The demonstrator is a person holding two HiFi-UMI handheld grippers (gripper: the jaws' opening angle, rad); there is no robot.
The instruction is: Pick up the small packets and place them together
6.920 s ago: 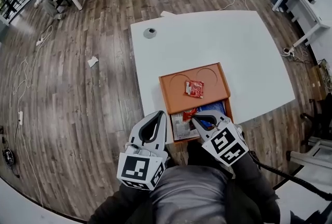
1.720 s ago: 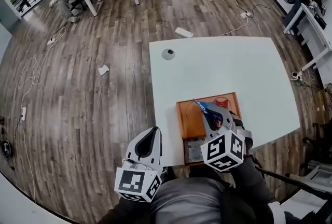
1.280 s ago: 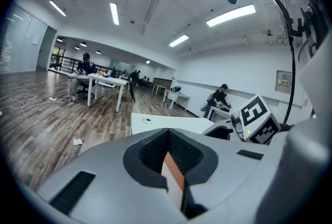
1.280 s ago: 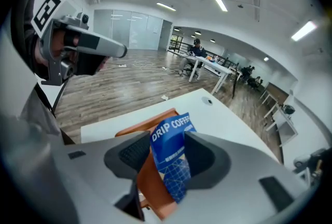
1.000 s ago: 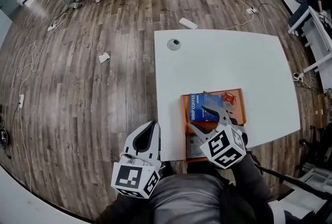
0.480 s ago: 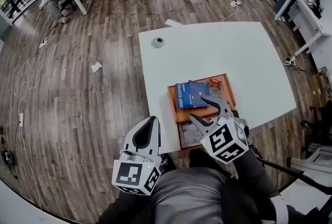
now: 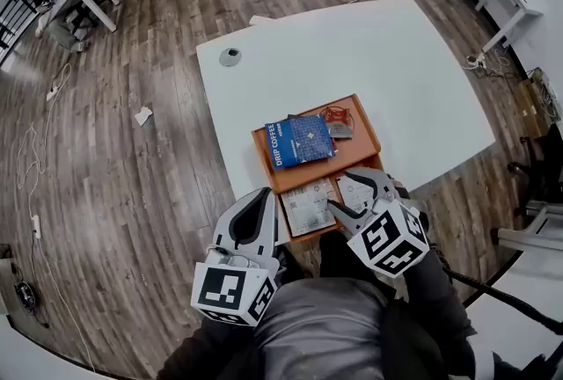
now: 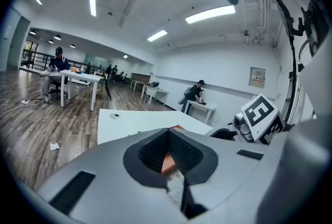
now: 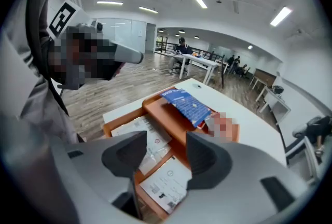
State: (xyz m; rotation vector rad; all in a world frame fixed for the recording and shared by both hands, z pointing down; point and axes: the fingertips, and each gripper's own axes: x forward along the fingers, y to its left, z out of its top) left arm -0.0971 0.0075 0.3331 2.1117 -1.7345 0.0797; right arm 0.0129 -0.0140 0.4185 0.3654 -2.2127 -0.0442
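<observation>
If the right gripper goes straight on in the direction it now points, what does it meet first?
Probably the white packets in the orange tray's near compartment: the right gripper, jaws open, points down at them.

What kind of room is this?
Probably a big open office or workshop: several white tables, a wide wood floor, and people working at desks further off.
</observation>
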